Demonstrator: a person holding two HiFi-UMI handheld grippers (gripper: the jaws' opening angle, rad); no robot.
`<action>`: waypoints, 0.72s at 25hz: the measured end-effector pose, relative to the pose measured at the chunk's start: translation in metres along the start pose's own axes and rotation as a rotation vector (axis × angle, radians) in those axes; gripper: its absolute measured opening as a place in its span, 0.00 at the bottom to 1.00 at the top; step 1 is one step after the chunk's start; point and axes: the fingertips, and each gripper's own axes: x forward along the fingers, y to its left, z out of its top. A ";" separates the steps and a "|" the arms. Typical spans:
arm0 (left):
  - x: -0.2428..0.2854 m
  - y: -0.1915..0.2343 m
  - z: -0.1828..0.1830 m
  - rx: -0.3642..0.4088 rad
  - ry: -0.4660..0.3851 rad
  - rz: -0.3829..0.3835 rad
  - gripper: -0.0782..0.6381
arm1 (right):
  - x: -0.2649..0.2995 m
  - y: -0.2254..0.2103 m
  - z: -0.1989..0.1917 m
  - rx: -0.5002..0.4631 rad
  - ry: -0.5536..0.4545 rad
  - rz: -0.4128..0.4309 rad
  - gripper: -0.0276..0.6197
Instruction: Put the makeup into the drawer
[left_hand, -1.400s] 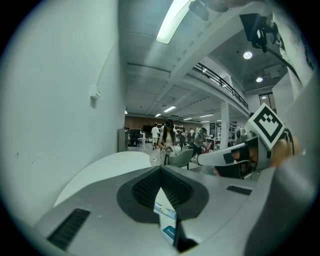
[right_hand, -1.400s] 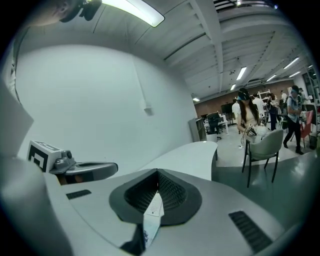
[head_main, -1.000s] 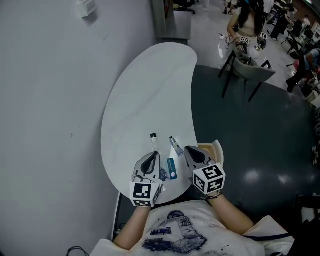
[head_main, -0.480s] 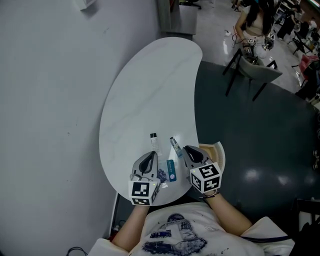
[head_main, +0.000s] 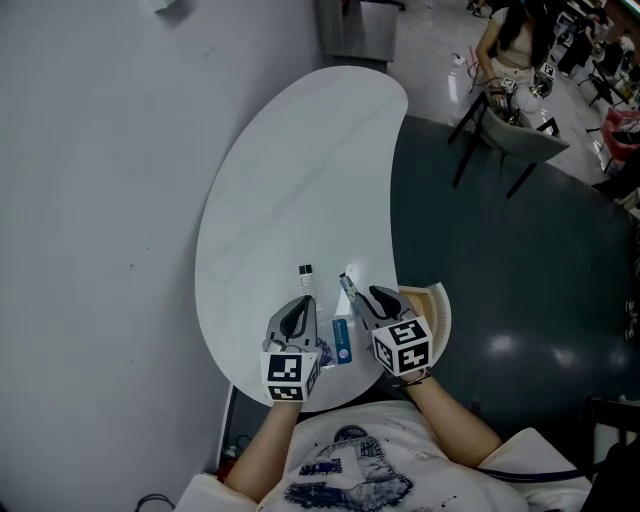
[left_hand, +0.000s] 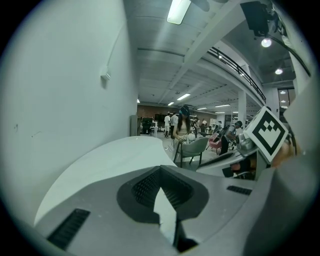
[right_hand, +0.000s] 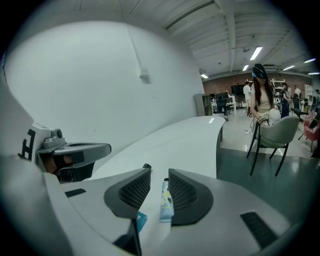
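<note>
grey right claw (right_hand: 159, 176) angled down, jaws opening, tube (right_hand: 165, 202) between

Both bare forearms reached forward from the torso, each hand holding a gripper tilted somewhat downward, the two side by side. The left gripper (head_main: 303, 304) had its fingers (left_hand: 145, 189) pressed together with nothing between them. The right gripper (head_main: 376, 294) was opening, its fingers (right_hand: 131, 192) parted by a narrow gap in which a small tube (right_hand: 166, 202) showed, untouched by either pad.
</note>
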 end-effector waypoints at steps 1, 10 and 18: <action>0.002 0.001 -0.001 -0.003 0.002 0.002 0.17 | 0.004 -0.001 -0.002 -0.001 0.008 0.000 0.21; 0.013 0.006 -0.005 -0.017 0.017 0.012 0.17 | 0.035 -0.003 -0.020 -0.008 0.067 0.015 0.45; 0.020 0.016 -0.008 -0.028 0.035 0.032 0.17 | 0.063 -0.006 -0.041 -0.079 0.137 0.021 0.47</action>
